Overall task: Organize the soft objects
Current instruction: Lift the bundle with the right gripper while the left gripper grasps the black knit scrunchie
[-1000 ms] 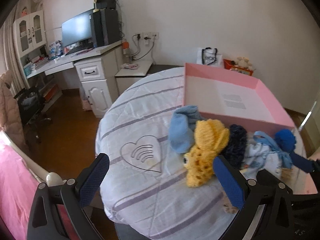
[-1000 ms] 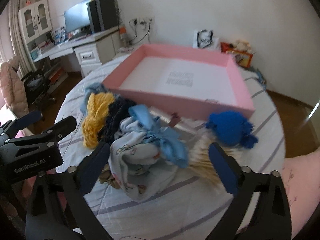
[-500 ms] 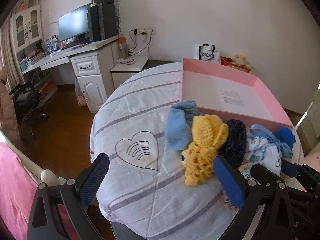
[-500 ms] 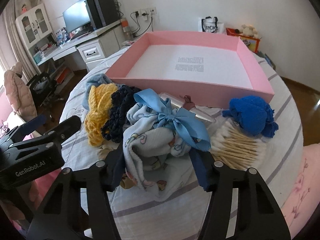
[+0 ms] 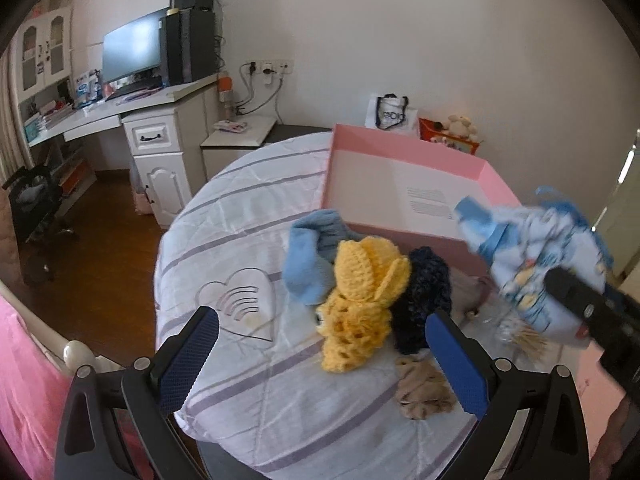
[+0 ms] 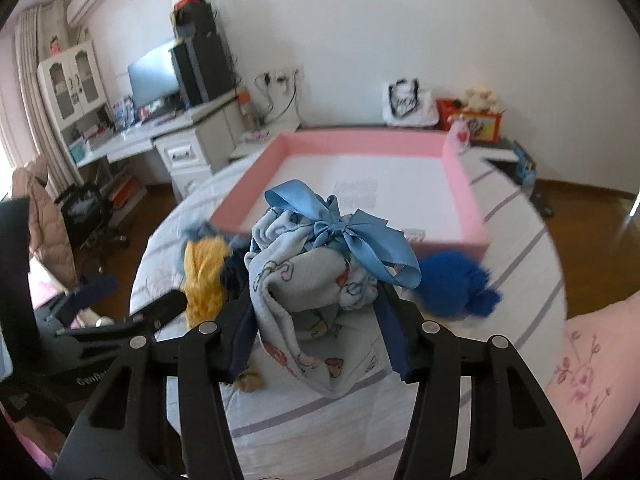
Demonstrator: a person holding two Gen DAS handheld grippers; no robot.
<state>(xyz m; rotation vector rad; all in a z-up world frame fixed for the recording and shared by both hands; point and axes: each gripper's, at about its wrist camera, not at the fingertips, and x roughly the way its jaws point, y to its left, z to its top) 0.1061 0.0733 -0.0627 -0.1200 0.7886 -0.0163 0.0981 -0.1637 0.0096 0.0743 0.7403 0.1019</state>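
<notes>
While the right gripper (image 6: 316, 320) closes, its jaws pinch the ribboned cloth bundle (image 6: 316, 276) — lifted

Right gripper (image 6: 316, 312) tilted downward, jaws closing on a held bundle, left gripper (image 5: 320, 360) wide apart, empty

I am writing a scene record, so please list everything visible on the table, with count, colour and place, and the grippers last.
Table: one, round, white cloth with purple stripes.
Box: one, pink, open, far side.
Printed cloth bundle: one, pale blue with blue ribbon, lifted, in right gripper.
Crochet piece: one, yellow, centre.
Knit piece: one, navy, beside yellow.
Soft piece: one, light blue, behind yellow.
Pompom item: one, bright blue.
Scrunchie: one, beige, near edge.
Left gripper: open, empty.
Right gripper: closing on bundle.
</notes>
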